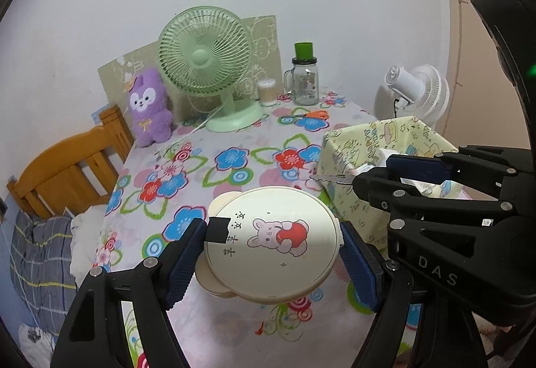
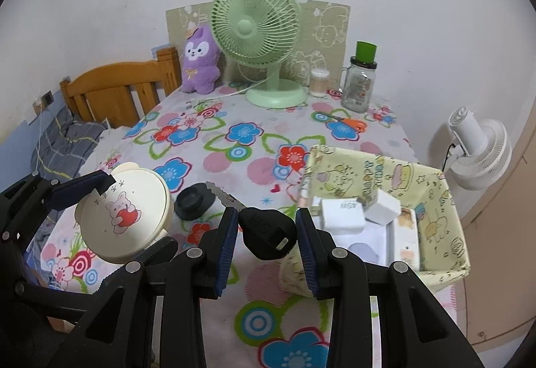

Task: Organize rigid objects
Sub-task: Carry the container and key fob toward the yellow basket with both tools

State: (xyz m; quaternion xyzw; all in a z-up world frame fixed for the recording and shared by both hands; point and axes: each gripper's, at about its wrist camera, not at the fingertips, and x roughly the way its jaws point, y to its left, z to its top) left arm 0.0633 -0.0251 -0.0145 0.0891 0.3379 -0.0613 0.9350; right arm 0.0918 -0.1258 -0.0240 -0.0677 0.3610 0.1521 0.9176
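Observation:
My left gripper is shut on a round cream box with bear ears and a bunny picture, held tilted over the floral tablecloth. The same cream box shows at the left of the right wrist view. My right gripper is shut on the black head of a key, whose toothed blade points away to the left. That key blade also shows in the left wrist view, in front of the yellow fabric basket. The basket holds white chargers and a white box.
A black round cap lies on the cloth between the grippers. At the back stand a green fan, a purple plush, a swab jar and a glass jar. Orange scissors lie nearby. A white fan stands right, a wooden headboard left.

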